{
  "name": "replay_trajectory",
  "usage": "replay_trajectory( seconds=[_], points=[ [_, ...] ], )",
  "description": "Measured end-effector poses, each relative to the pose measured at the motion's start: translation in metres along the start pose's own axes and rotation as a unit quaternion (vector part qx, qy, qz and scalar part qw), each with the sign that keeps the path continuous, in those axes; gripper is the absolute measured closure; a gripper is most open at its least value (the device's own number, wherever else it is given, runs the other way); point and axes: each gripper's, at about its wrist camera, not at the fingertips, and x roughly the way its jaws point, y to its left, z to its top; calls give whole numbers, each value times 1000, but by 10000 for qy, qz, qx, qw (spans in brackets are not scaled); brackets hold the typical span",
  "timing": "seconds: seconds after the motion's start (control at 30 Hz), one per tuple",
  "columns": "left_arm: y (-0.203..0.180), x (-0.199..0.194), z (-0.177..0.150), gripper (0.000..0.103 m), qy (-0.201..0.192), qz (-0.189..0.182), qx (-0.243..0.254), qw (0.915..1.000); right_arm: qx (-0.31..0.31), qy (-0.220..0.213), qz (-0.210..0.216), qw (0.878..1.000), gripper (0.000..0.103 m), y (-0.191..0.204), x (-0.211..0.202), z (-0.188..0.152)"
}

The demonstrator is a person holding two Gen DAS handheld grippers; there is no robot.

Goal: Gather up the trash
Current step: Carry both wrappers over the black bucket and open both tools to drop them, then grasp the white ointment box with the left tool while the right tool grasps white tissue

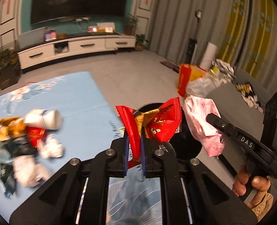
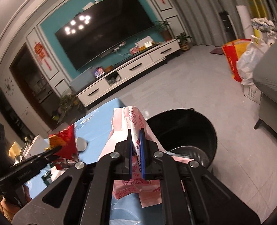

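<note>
Left tool: fingers closed onto a red wrapper, which is pinched between the blue pads and fans out above and to the right of the tips. The wrapper hangs in front of the black bin, at the bench edge.

Right tool: fingers closed onto a pink-and-white wrapper, gripped near its middle; the upper end stands above the tips and the lower end trails beneath the tool body. In the left wrist view the same wrapper sits at the tip of the right tool, just beside the red wrapper and over the near side of the bin. A hand grips the right tool's handle.

Bin: black, round, open, standing on the floor against the bench corner. Its bottom is visible; whether it holds anything, I cannot tell.

Bench: covered by a light blue printed cloth. A trash pile lies on it well to the left of the left tool: a white cup on its side, orange and red packets, crumpled white paper. The pile is blurred.

Room: pale tiled floor, a white low cabinet under a wall-mounted television, grey curtains, potted plants. A grey sofa stands right, with bags piled beside it.
</note>
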Motion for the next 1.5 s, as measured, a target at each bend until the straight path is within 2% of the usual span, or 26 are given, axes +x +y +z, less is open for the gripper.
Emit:
replay_trajectory(
  seconds=[0.17,0.3,0.33,0.37,0.4,0.43,0.47,0.5,0.53,0.6,0.77,0.97,1.07,1.2,1.3,1.4,1.5],
  points=[
    [-22,45,6,91,310,-213,89,9993,213,50,-205,9996,95,-24,19,3],
    [-28,77,9,90,511,-136,122,9985,344,131,-378,9986,93,-39,34,3],
    [-29,83,10,87,545,-119,112,9984,379,195,-418,9982,93,-44,40,3],
    [-29,87,10,75,568,-119,103,9983,409,233,-447,9979,92,-48,44,4],
    [-28,93,10,67,597,-108,84,9981,452,278,-479,9974,86,-53,48,4],
    [-28,95,11,47,601,-94,72,9981,504,335,-510,9969,78,-57,53,3],
    [-27,96,10,37,588,-92,41,9982,538,360,-520,9965,73,-60,55,2],
    [-25,97,9,35,577,-104,14,9983,585,383,-531,9961,61,-63,56,1],
    [-23,96,8,34,580,-92,18,9983,649,392,-527,9957,56,-66,57,-1],
    [-19,93,6,31,572,-11,17,9984,692,389,-495,9956,56,-68,55,-3],
    [2,66,-6,15,493,0,-84,9987,558,410,-315,9971,54,-58,44,-8],
    [37,15,-36,10,358,135,-53,9993,118,641,102,9978,44,-19,30,-20],
    [64,-10,-56,10,390,226,-225,9987,-18,803,333,9962,38,3,26,-27],
    [106,-41,-88,10,485,524,-577,9958,-193,1158,708,9906,34,33,24,-42],
    [139,-66,-118,10,537,783,-841,9919,-350,1477,937,9840,32,57,27,-57],
    [156,-78,-134,10,586,916,-999,9890,-520,1817,995,9769,32,78,33,-73],
    [157,-81,-140,10,582,857,-773,9916,-622,1952,1015,9735,32,94,33,-82]
  ],
)
